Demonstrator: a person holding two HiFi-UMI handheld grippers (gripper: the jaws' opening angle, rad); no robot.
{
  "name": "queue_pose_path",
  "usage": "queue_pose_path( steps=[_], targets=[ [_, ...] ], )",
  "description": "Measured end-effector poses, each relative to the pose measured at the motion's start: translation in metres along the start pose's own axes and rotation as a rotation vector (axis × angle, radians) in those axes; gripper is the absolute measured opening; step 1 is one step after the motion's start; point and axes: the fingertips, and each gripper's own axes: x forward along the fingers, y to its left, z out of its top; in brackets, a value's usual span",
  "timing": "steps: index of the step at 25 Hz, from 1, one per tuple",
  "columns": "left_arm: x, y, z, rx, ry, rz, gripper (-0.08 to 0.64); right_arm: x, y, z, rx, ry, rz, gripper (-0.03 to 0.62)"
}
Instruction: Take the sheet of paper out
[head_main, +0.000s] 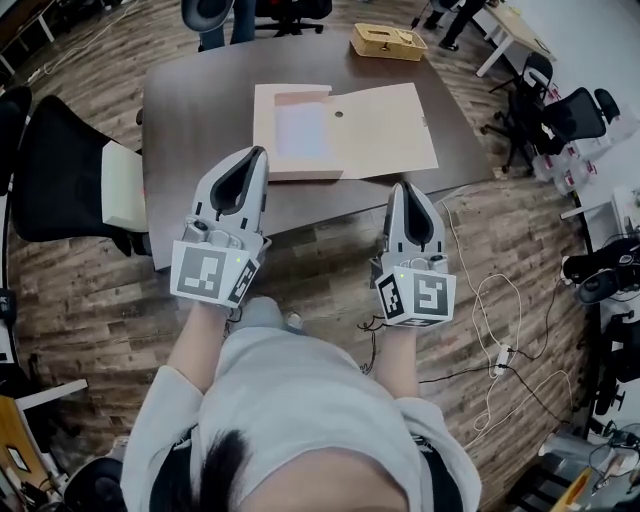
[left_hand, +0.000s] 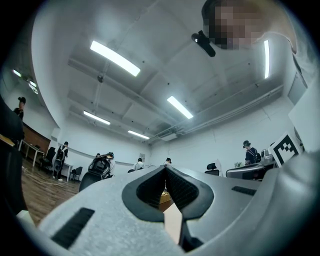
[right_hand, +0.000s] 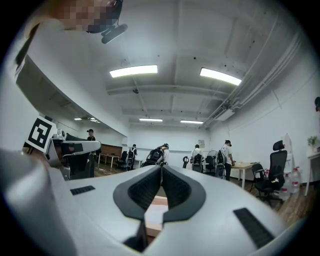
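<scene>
Left gripper (head_main: 257, 152), right gripper (head_main: 400, 186): jaws closed, empty, at the tabletop's (head_main: 200, 90) near edge. Risk: the flat sheet (head_main: 300, 130) in the folder (head_main: 385, 130) may crumple or slide under closed tips.

The person wears a pale grey short-sleeved shirt (head_main: 300, 400) and has dark hair (head_main: 225, 465). The left gripper (head_main: 258, 152) and right gripper (head_main: 400, 186) are light grey tapering shells with black ribbed jaw pads. Each carries a white marker cube (head_main: 215, 272) printed with black squares.
</scene>
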Motion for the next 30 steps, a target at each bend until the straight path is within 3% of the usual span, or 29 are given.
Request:
queue_pose_path(
  steps=[9,30],
  targets=[
    [0.030,0.018,-0.012,0.008,0.007,0.008,0.009,0.038,-0.012,-0.009,0.004,0.001,0.005,0.017],
    [0.158,0.101,-0.052,-0.004,0.019,-0.039,0.009,0.182,-0.044,-0.031,0.014,0.030,-0.026,0.017]
  ],
)
